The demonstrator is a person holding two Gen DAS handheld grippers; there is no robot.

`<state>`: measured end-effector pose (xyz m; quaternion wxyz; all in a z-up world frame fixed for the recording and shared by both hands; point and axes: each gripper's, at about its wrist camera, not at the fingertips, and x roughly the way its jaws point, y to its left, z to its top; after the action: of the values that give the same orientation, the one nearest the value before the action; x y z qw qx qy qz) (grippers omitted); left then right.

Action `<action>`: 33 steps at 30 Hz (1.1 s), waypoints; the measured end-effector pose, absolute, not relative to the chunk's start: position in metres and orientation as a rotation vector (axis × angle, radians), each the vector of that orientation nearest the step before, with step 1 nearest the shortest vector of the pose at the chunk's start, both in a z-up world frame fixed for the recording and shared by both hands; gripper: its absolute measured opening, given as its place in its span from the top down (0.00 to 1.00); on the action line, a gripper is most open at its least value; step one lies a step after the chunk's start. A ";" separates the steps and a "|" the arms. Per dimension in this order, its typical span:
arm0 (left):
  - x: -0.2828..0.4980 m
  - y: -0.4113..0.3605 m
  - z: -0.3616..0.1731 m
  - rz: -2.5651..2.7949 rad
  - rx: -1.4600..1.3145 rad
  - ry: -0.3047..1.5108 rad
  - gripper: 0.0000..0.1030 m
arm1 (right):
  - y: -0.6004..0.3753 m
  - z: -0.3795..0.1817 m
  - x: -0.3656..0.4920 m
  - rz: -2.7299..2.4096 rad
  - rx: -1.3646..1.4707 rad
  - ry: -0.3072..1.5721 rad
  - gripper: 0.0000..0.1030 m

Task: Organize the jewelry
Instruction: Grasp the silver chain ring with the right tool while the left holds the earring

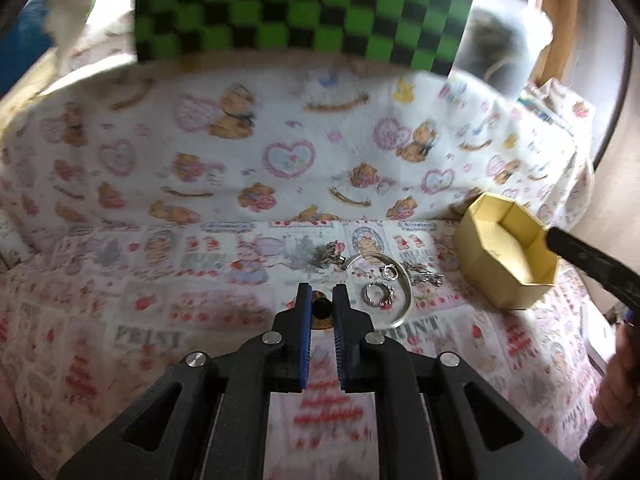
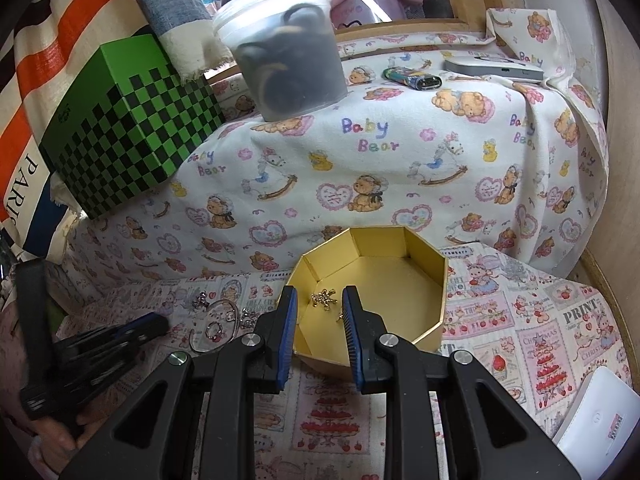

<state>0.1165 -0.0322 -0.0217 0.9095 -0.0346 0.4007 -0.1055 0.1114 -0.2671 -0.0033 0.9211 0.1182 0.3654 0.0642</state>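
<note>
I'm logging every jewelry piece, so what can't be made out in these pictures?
- Left wrist view: the dark round piece between the left gripper fingers is mostly hidden by them.
- Left wrist view: motion blur smears the silver pieces.
- Right wrist view: the gold piece in the yellow box is too small to identify.

Just ahead of the right hand-held gripper [image 2: 320, 300], an open yellow octagonal box [image 2: 404, 276] holds a small gold trinket [image 2: 325, 299], while silver rings [image 1: 379, 295] lie inside a bangle [image 1: 404, 280] right of the left hand-held gripper [image 1: 321, 294].
</note>
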 end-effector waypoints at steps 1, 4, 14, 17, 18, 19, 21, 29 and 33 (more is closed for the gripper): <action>0.110 -0.027 -0.017 -0.225 -0.084 0.807 0.91 | -0.264 -0.003 0.111 0.136 0.232 0.748 0.76; 0.101 -0.015 -0.007 -0.279 -0.123 0.761 0.91 | -0.257 -0.005 0.111 0.143 0.207 0.752 0.76; 0.091 0.022 0.019 -0.231 -0.162 0.662 0.91 | -0.235 0.005 0.098 0.202 0.152 0.715 0.76; 0.094 0.031 0.017 -0.231 -0.201 0.662 0.91 | -0.228 0.007 0.095 0.220 0.139 0.704 0.47; 0.095 0.032 0.018 -0.223 -0.201 0.659 0.91 | -0.226 0.009 0.093 0.220 0.132 0.695 0.43; 0.094 0.033 0.017 -0.216 -0.198 0.656 0.91 | -0.224 0.010 0.092 0.218 0.125 0.686 0.43; 0.094 0.036 0.018 -0.199 -0.197 0.651 0.91 | -0.221 0.012 0.092 0.214 0.119 0.686 0.43; 0.100 0.050 0.012 -0.171 -0.224 0.669 0.91 | -0.194 0.013 0.108 0.284 0.117 0.796 0.43; 0.108 0.051 0.003 -0.143 -0.222 0.713 0.91 | -0.162 0.004 0.121 0.331 0.061 0.872 0.52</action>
<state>0.1078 0.0512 0.0031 0.9287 -0.1081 0.3479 -0.0698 0.1206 -0.1622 0.0038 0.8927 0.0292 0.4204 0.1598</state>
